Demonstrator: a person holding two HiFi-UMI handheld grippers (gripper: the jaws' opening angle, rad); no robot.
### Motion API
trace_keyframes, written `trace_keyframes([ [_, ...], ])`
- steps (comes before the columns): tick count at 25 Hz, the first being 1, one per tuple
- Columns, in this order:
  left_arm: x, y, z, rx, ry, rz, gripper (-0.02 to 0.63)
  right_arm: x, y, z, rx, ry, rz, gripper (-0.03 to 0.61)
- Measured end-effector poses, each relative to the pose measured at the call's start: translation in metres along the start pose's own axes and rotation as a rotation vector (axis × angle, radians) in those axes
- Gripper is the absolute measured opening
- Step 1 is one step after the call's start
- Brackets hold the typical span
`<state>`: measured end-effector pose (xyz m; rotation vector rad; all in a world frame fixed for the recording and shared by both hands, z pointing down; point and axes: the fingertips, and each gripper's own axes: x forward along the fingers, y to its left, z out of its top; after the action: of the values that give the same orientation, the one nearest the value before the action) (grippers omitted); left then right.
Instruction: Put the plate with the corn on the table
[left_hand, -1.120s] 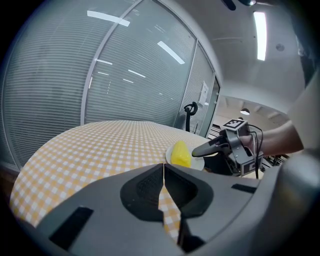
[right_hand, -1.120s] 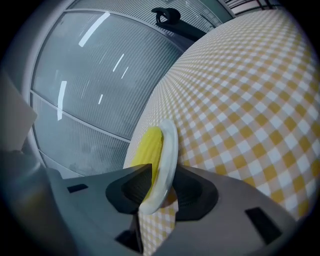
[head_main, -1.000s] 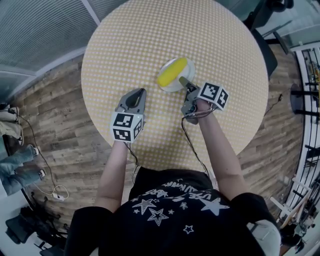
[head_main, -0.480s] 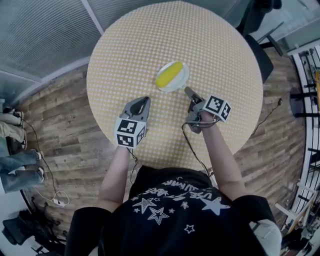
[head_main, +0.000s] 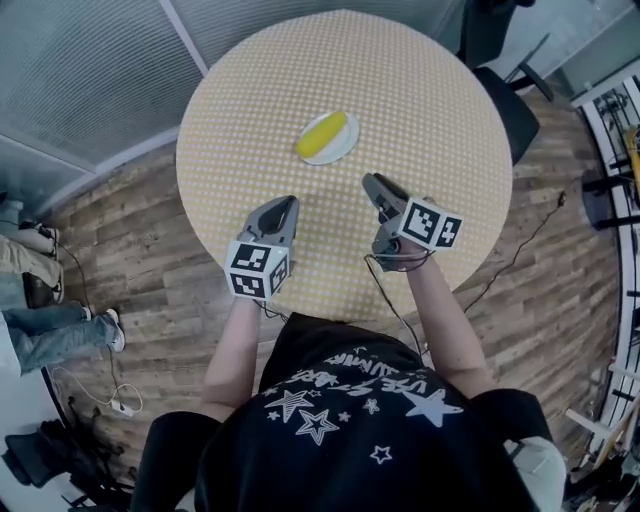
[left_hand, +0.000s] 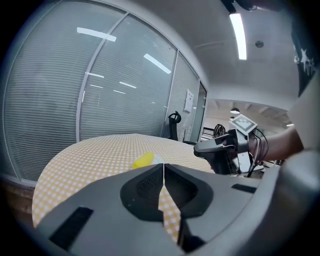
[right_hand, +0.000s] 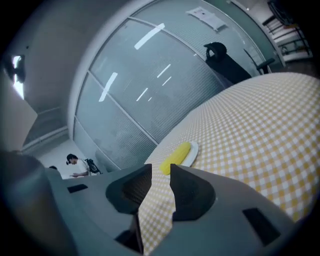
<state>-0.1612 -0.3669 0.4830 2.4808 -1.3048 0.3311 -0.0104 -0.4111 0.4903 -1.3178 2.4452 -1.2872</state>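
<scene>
Already the plate (head_main: 341, 148) with the corn (head_main: 322, 134) sits flat on the checked table (head_main: 430, 90), a little left of the middle and toward the far side, well apart from both tools. By my reading the setting-down is done and what remains is a clean retreat. The right gripper (head_main: 370, 182) hovers over the near right of the table, aimed past the plate's right side; its jaws stand spread with only tablecloth showing through the gap. They have just been closing a little, and nothing is between them. The left gripper (head_main: 288, 203) hovers over the near left with its jaws pressed together to a thin slit, pinching nothing. To finish well, I would bring both hands toward the near edge and upward rather than sideways, so that no jaw tip swings across the plate's rim or nudges the corn, which lies loose and looks ready to roll. Keeping the right jaws clear of the cloth matters too, since a snag could drag the cloth and the plate with it. The cable (head_main: 385, 290) hanging from the right gripper should trail on the near side, not be swept over the table
</scene>
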Motion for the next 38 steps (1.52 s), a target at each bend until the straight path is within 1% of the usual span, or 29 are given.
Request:
trace_keyframes([
  [5, -0.016, -0.048, 0.010, 0.024, -0.037, -0.002, 0.012, -0.059, 0.023, 0.004, -0.217, -0.032, 0.014, 0.091],
  [7, -0.022, -0.066, 0.016, 0.030, -0.058, -0.004, 0.012, -0.082, 0.032, 0.002, -0.352, -0.037, 0.000, 0.089],
  [10, -0.031, -0.098, 0.022, 0.044, -0.087, -0.013, 0.012, -0.118, 0.044, -0.007, -0.587, -0.047, -0.030, 0.089],
  [11, -0.035, -0.111, 0.024, 0.053, -0.094, -0.016, 0.012, -0.130, 0.049, -0.012, -0.644, -0.056, -0.030, 0.089],
  [14, -0.049, -0.149, 0.022, 0.081, -0.104, -0.021, 0.012, -0.167, 0.059, -0.025, -0.740, -0.097, 0.000, 0.089],
  [19, -0.071, -0.203, 0.008, 0.096, -0.101, -0.010, 0.012, -0.222, 0.069, -0.045, -0.908, -0.143, 0.034, 0.089],
  [22, -0.087, -0.230, -0.003, 0.095, -0.100, 0.005, 0.012, -0.248, 0.070, -0.062, -0.938, -0.134, 0.060, 0.089],
  [25, -0.103, -0.259, -0.015, 0.073, -0.102, 0.014, 0.012, -0.275, 0.066, -0.077, -0.938, -0.121, 0.079, 0.089],
  [29, -0.117, -0.292, -0.034, 0.053, -0.078, 0.030, 0.012, -0.304, 0.060, -0.092, -0.929, -0.105, 0.108, 0.089],
  [33, -0.123, -0.314, -0.046, 0.033, -0.057, 0.042, 0.012, -0.325, 0.057, -0.100, -0.947, -0.086, 0.150, 0.057],
  [35, -0.119, -0.323, -0.052, 0.038, -0.037, 0.037, 0.012, -0.336, 0.051, -0.100, -0.959, -0.079, 0.151, 0.051],
  [38, -0.109, -0.340, -0.052, 0.071, -0.024, 0.003, 0.012, -0.350, 0.038, -0.102, -0.935, -0.067, 0.137, 0.044],
])
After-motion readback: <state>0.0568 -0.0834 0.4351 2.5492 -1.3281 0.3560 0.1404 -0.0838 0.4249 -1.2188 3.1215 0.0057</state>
